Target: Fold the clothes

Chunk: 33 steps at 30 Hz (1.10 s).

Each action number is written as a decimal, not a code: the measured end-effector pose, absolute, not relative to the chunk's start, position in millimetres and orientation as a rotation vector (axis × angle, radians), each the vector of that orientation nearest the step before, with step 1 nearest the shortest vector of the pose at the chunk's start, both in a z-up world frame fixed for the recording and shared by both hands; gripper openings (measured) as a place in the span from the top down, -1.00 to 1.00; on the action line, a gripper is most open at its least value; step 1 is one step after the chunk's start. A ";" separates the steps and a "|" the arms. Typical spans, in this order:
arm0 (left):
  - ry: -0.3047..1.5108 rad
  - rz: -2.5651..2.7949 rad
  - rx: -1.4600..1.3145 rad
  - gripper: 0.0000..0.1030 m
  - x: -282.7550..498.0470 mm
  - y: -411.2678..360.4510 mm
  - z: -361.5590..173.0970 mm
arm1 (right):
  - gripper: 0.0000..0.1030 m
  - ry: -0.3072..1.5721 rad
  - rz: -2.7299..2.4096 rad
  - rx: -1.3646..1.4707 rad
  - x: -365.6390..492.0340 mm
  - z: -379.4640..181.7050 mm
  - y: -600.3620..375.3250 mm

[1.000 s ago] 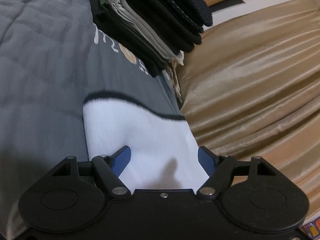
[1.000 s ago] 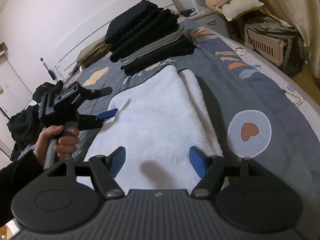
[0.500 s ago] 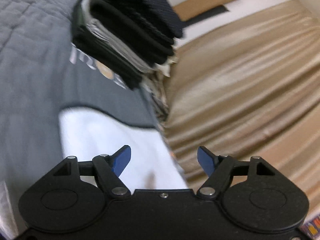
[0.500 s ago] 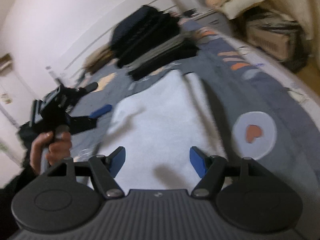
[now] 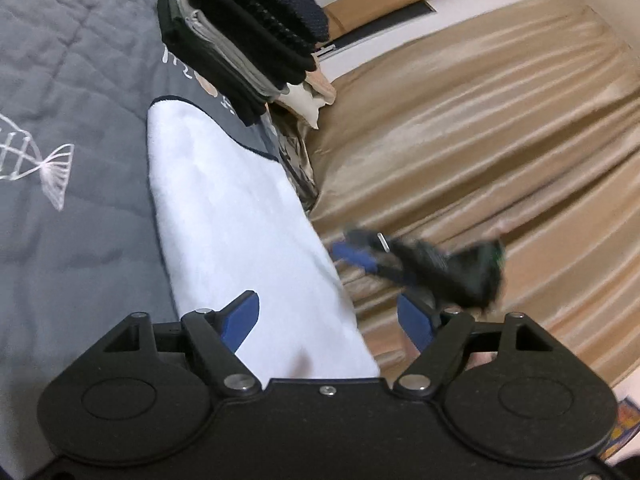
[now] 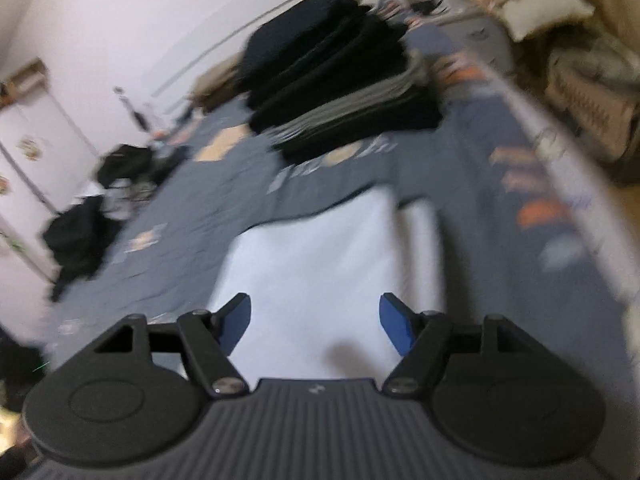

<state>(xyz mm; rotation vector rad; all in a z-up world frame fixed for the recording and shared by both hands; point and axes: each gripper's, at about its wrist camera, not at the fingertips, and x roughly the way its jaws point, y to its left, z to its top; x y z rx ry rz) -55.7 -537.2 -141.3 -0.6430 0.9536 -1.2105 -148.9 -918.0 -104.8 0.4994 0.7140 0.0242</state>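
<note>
Left gripper (image 5: 328,316): jaws apart and opening, nothing pinched; the white fleece garment (image 5: 236,232) lies below them, flat on the grey bedspread (image 5: 68,80). Right gripper (image 6: 316,320): jaws wide, empty, above the same white fleece (image 6: 320,264); the view is motion-blurred. In the left wrist view the right gripper appears as a blurred dark shape with blue fingers (image 5: 356,256) just off the garment's right edge, before the tan curtain (image 5: 500,140). Stack of folded dark clothes (image 5: 240,28) sits beyond the fleece, apart from it.
</note>
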 end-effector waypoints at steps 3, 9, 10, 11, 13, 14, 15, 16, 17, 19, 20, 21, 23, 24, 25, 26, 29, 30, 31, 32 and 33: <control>0.914 -1.207 -0.601 -0.47 -71.0 -530.3 -134.5 | -0.35 0.709 -0.037 0.460 -123.8 -105.2 -932.3; 0.864 -1.234 -0.562 -0.48 -85.9 -525.5 -132.0 | -0.35 0.748 -0.069 0.395 -83.7 -121.5 -942.1; 0.860 -1.236 -0.568 -0.48 -85.5 -524.7 -132.7 | -0.35 0.763 -0.067 0.386 -77.3 -126.2 -941.6; 0.860 -1.236 -0.580 -0.48 -85.7 -522.8 -133.7 | -0.35 0.777 -0.067 0.378 -72.6 -130.5 -941.2; 0.862 -1.234 -0.601 -0.48 -85.9 -518.6 -135.6 | -0.34 0.793 -0.061 0.382 -64.1 -138.5 -940.1; 0.860 -1.234 -0.602 -0.48 -85.8 -517.3 -136.0 | -0.24 0.795 -0.053 0.391 -61.4 -141.4 -939.6; 0.859 -1.235 -0.599 -0.48 -85.9 -516.6 -136.1 | -0.14 0.797 -0.046 0.400 -58.6 -144.3 -939.2; 0.860 -1.235 -0.595 -0.48 -86.3 -516.0 -136.0 | 0.15 0.798 -0.040 0.419 -57.1 -145.4 -938.8; 0.860 -1.239 -0.597 -0.48 -85.9 -515.8 -136.5 | 0.54 0.805 -0.039 0.438 -56.5 -147.0 -938.3; 0.860 -1.242 -0.603 -0.48 -85.6 -515.4 -137.7 | 0.79 0.805 -0.047 0.432 -57.1 -147.2 -936.8; 0.861 -1.240 -0.604 -0.48 -85.1 -515.2 -138.1 | 0.84 0.781 -0.045 0.442 -60.5 -144.3 -938.8; 0.862 -1.240 -0.604 -0.48 -84.5 -515.1 -138.5 | 0.86 0.756 -0.043 0.452 -63.9 -141.4 -940.7; 0.863 -1.236 -0.609 -0.48 -83.6 -513.7 -139.1 | 0.89 0.706 -0.043 0.490 -71.4 -132.8 -947.1; 0.863 -1.234 -0.612 -0.48 -83.2 -513.0 -139.4 | 0.89 0.681 -0.042 0.508 -75.8 -128.4 -950.0; 0.860 -1.233 -0.613 -0.48 -82.9 -512.2 -138.9 | 0.90 0.663 -0.041 0.507 -79.0 -124.1 -951.2; 0.857 -1.232 -0.615 -0.48 -82.7 -511.4 -138.1 | 0.90 0.648 -0.044 0.493 -82.5 -120.5 -950.8; 0.848 -1.234 -0.626 -0.48 -81.9 -509.3 -136.2 | 0.91 0.623 -0.081 0.471 -87.1 -118.3 -955.3; 0.847 -1.235 -0.624 -0.48 -82.0 -509.3 -136.0 | 0.91 0.616 -0.094 0.467 -88.3 -118.4 -957.6; 0.847 -1.235 -0.621 -0.48 -82.3 -509.4 -135.9 | 0.92 0.618 -0.109 0.467 -87.0 -120.8 -960.7; 0.847 -1.236 -0.617 -0.49 -82.5 -509.6 -135.8 | 0.94 0.635 -0.122 0.456 -83.9 -126.0 -962.4; 0.849 -1.235 -0.616 -0.49 -82.3 -510.0 -136.2 | 0.99 0.652 -0.135 0.445 -80.8 -131.1 -964.0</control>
